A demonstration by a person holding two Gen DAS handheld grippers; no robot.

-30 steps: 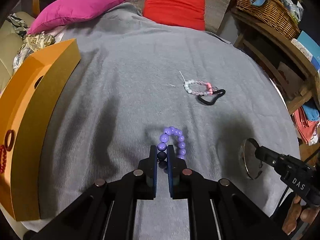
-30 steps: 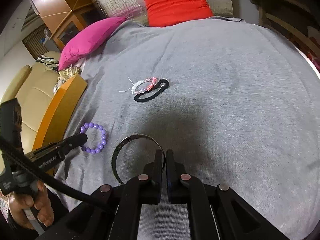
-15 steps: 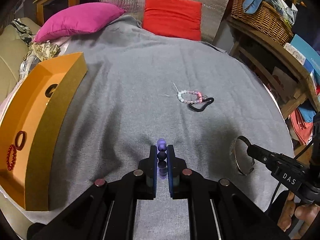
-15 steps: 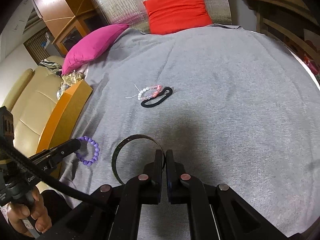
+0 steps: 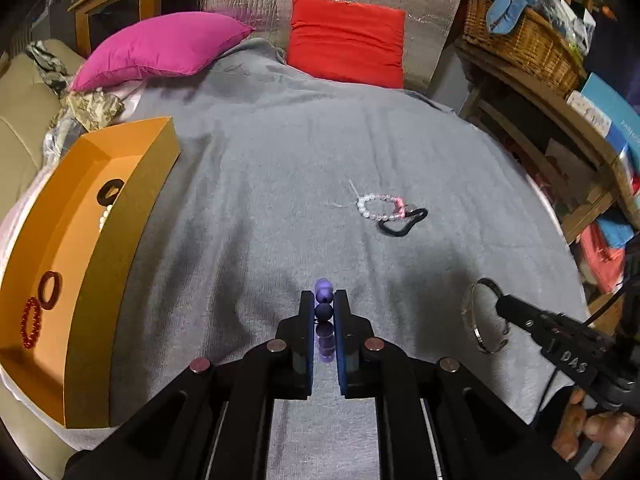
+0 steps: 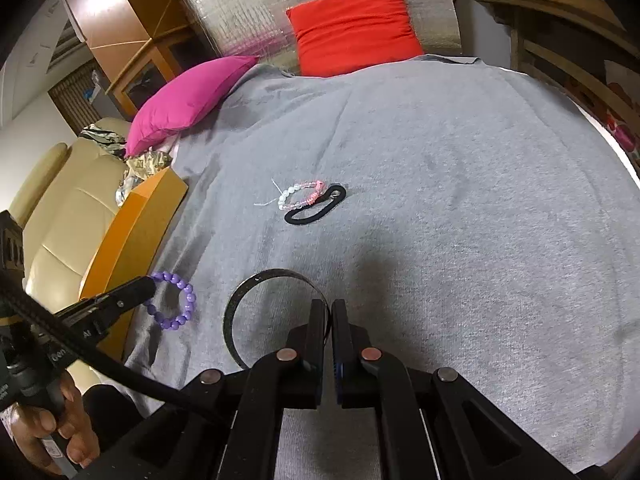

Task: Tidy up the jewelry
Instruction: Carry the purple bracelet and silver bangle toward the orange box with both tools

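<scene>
My left gripper (image 5: 324, 300) is shut on a purple bead bracelet (image 5: 323, 312) and holds it above the grey blanket; in the right wrist view the bracelet (image 6: 176, 300) hangs from its tip. My right gripper (image 6: 331, 308) is shut on a dark metal bangle (image 6: 256, 304), seen in the left wrist view (image 5: 478, 316) at the right. A pink-and-white bead bracelet (image 5: 380, 208) and a black hair tie (image 5: 402, 222) lie together mid-blanket. An orange box (image 5: 120, 240) at the left holds red rings, a dark ring and white beads.
A magenta pillow (image 5: 160, 48) and a red pillow (image 5: 348, 40) lie at the far end. A wooden shelf with a wicker basket (image 5: 524, 36) stands on the right. A beige sofa (image 6: 64, 216) is beyond the box.
My left gripper has lifted the purple bracelet off the blanket and pulled back a little. The right gripper has risen slightly with the bangle.
</scene>
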